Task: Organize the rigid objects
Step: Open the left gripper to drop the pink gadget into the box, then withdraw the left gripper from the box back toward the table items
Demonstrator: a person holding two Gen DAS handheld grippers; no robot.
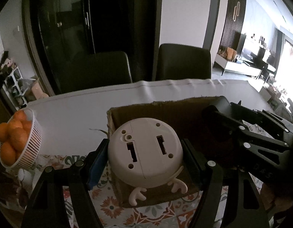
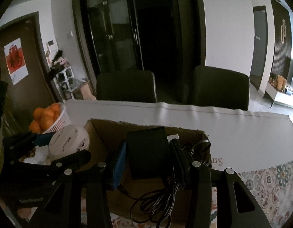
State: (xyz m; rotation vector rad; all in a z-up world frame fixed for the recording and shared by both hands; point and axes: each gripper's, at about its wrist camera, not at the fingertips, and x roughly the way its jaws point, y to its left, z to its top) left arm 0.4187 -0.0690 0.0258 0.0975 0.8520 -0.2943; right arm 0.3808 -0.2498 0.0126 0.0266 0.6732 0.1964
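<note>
Cardboard box (image 1: 184, 114) beneath two loaded grippers.
Left gripper (image 1: 146, 157) is clamped on a white round gadget (image 1: 144, 152); right gripper (image 2: 148, 157) squeezes a black power adapter (image 2: 148, 152), cord (image 2: 157, 199) dangling below, both over the box.

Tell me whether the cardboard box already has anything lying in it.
Cannot tell. The white round device and the black adapter, each gripped above the cardboard box, hide most of its floor.

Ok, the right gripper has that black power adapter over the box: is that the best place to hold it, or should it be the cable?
Hold the body. The right gripper clamps the black power adapter across its two flat side faces, coming from the near end; those parallel sides seat well against the pads. The cable dangles in loose loops and would slip.
</note>
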